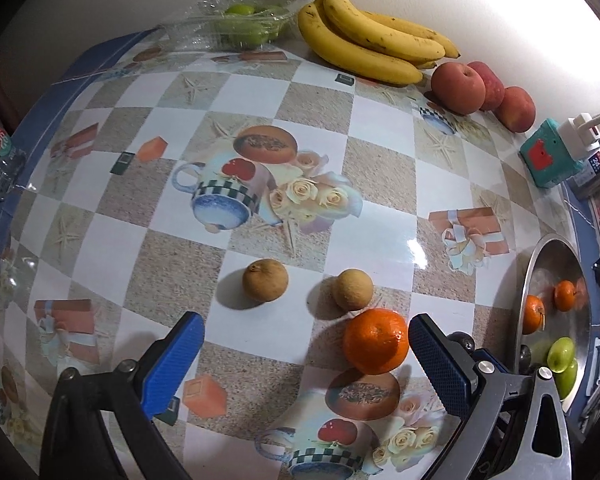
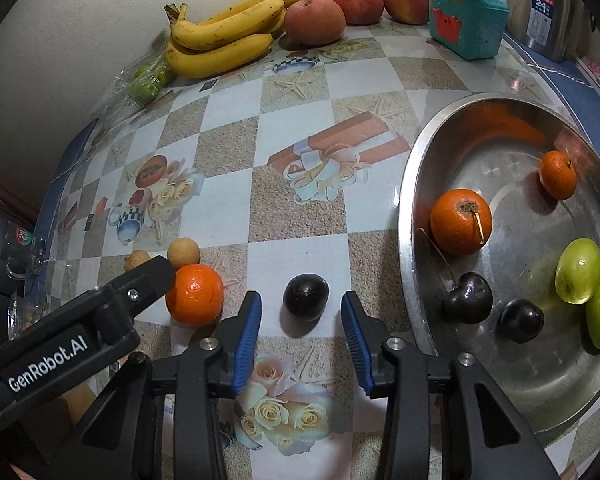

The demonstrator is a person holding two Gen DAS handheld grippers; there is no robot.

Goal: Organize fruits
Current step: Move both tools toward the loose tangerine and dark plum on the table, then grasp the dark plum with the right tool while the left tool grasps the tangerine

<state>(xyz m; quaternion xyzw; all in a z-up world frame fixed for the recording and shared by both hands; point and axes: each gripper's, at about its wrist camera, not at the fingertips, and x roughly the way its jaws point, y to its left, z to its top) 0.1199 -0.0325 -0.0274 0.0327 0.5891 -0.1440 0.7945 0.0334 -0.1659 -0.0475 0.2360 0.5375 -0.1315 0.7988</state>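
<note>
Left wrist view: the left gripper (image 1: 306,344) stands wide open over the patterned tablecloth (image 1: 380,168), gripping nothing; a tangerine (image 1: 376,340) sits just beside its right finger, two brown fruits, perhaps longans (image 1: 265,280), lie beyond.

Right wrist view: the right gripper (image 2: 301,334) brackets a dark plum (image 2: 305,297) without touching it, the steel bowl (image 2: 416,184) to its right.

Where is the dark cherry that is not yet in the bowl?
In the right wrist view, the dark cherry lies on the tablecloth between the right tongs, left of the steel bowl.
</note>
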